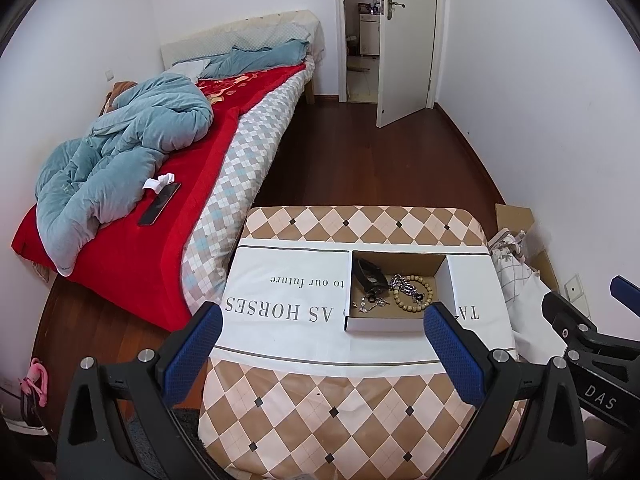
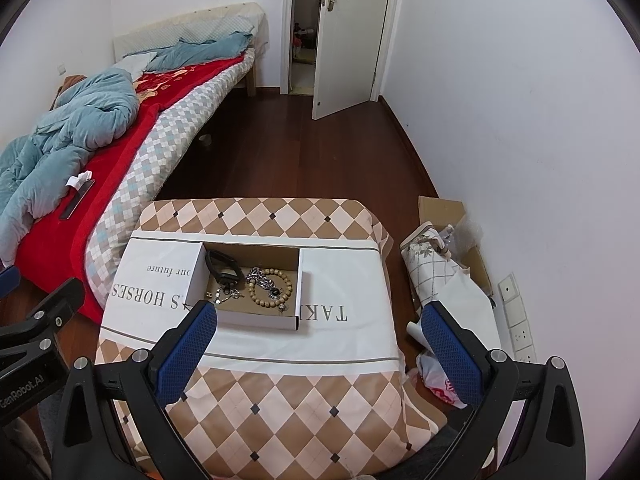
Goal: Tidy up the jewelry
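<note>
A shallow white cardboard box sits on a checked cloth-covered table; it also shows in the right wrist view. Inside lie a black band, a wooden bead bracelet, a silver chain and small silver pieces. The right wrist view shows the black band, bead bracelet and chain. My left gripper is open and empty, just short of the box. My right gripper is open and empty, near the box's front right.
A bed with a red blanket, blue quilt and a phone stands left of the table. Cardboard and bags lie right of the table by the wall. A door stands ajar at the back.
</note>
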The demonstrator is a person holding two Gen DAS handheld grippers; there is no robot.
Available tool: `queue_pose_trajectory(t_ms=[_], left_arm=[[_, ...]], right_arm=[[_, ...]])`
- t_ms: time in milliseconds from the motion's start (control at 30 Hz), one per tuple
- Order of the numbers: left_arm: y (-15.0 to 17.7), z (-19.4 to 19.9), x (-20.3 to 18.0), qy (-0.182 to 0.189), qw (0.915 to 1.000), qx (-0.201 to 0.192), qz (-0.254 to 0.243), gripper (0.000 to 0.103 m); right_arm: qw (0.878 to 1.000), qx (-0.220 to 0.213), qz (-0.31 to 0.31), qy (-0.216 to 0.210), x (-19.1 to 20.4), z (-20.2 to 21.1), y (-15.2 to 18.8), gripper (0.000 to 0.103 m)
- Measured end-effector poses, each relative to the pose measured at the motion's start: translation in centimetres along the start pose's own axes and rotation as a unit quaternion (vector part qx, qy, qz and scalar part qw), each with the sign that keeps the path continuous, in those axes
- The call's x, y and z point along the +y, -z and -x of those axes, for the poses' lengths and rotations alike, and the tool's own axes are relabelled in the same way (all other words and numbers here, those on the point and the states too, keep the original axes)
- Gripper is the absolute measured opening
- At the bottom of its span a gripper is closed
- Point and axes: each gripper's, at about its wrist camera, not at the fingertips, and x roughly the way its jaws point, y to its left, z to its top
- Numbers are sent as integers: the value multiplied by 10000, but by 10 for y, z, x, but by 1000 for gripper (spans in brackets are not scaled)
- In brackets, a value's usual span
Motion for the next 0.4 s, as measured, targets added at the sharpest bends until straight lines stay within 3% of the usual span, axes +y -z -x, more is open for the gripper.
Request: queue_pose_trajectory(t_ms=[400], left_arm=[[0, 3, -1, 28, 10000, -31, 5, 103]], right_arm=[[10000, -3, 17, -9, 0, 1, 0, 103]])
